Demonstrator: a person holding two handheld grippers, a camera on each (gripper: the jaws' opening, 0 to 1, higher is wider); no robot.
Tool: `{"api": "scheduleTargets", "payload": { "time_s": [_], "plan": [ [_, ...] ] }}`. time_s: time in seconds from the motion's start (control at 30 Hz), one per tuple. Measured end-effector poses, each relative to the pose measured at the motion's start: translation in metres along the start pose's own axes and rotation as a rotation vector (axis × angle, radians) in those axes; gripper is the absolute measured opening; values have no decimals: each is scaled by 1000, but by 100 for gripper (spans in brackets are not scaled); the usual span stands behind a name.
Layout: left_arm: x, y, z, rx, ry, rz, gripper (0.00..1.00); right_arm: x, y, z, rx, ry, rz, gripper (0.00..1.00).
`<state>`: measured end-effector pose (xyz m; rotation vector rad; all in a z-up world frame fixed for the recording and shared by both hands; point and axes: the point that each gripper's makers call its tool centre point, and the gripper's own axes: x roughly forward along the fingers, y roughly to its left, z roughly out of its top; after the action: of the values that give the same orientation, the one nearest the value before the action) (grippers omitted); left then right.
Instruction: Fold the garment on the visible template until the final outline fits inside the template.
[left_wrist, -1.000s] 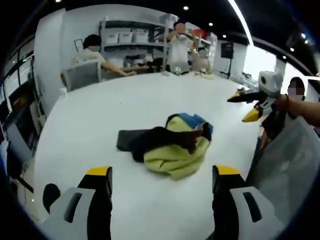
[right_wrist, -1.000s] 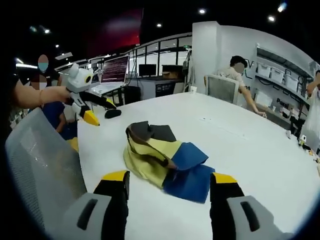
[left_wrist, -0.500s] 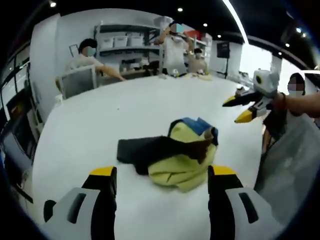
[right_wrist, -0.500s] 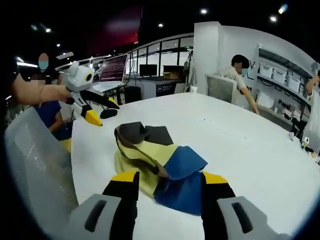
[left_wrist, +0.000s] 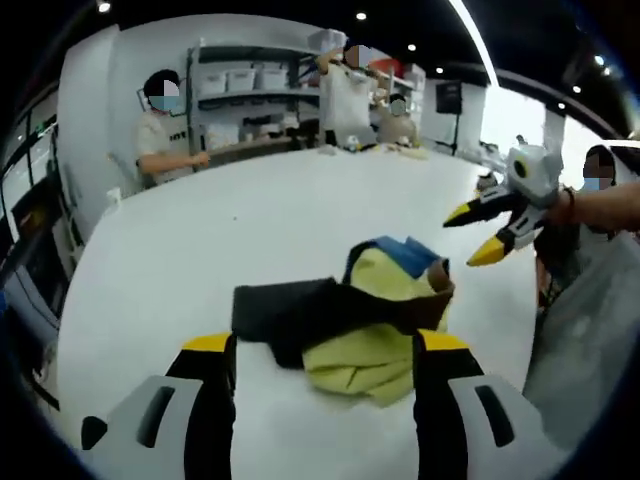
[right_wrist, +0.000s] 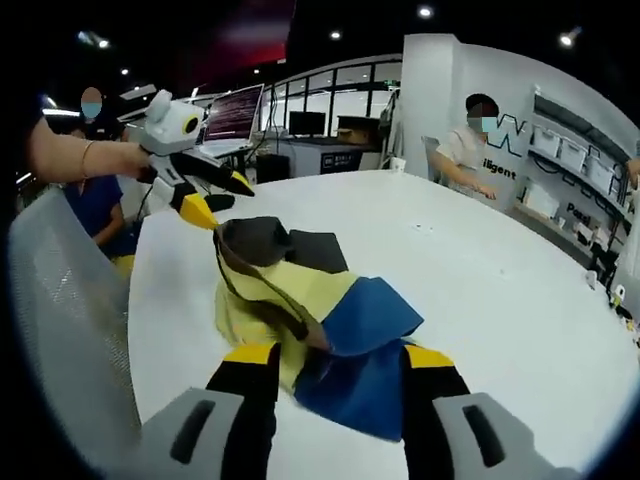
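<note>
Left gripper view: the left gripper (left_wrist: 320, 400) has its yellow-tipped black fingers (left_wrist: 210, 385) spread apart, grasping nothing, hovering over the near edge of the crumpled garment of yellow, black and blue fabric (left_wrist: 350, 325), which lies bunched on the round white table (left_wrist: 250, 230); black part of the garment stretches left, yellow bulk in the middle and right, a blue patch at the far top. The right gripper (left_wrist: 480, 232), white body with yellow-tipped black fingers, comes in from the right held by a person's hand (left_wrist: 590, 210), above the table edge and apart from the garment, fingers parted with nothing between them. Grey mesh chair back (left_wrist: 585, 330) at right. Three people stand at the far side of the table near white shelving with storage bins (left_wrist: 250, 85). Right gripper view: the right gripper (right_wrist: 335, 395) fingers (right_wrist: 250, 385) are released and wide, straddling the near edge of the garment (right_wrist: 310, 320); blue fabric sits just between the fingers, yellow behind it, black part at the far end with a dark strap running across the yellow. The garment rests on the table (right_wrist: 480, 270) near its left edge. The left gripper (right_wrist: 205, 195) shows at upper left, held by a hand (right_wrist: 75, 160), yellow tips parted, just above the black end of the garment; cannot tell if touching. Grey chair back (right_wrist: 65, 320) at left. Monitors (right_wrist: 230, 112) and a seated person (right_wrist: 475, 150) in the background.
</note>
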<state>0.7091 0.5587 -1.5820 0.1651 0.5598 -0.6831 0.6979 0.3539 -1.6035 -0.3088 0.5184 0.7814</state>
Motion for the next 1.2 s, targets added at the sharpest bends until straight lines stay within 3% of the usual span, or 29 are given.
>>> {"api": "scheduleTargets", "payload": {
  "time_s": [0.07,0.2,0.73,0.83,0.93,1.0,1.2],
  "plan": [
    [2,2,0,-4,-1,-1,67,2,0,0,-7,2,-1,50],
    [9,4,0,-13,8,-7,66,7,0,3,-5,-16,12,45],
    [30,2,9,16,-16,-51,63,23,6,-1,-37,8,65,40],
    [39,1,8,65,2,-83,63,27,8,-3,-61,26,88,39],
    [45,0,11,106,-5,-122,69,29,8,-4,-50,18,97,39],
    [48,-3,7,134,18,-162,67,33,6,-6,-49,19,99,39],
    [54,-2,2,175,34,-194,62,35,4,-8,-33,15,104,37]
  ]
}}
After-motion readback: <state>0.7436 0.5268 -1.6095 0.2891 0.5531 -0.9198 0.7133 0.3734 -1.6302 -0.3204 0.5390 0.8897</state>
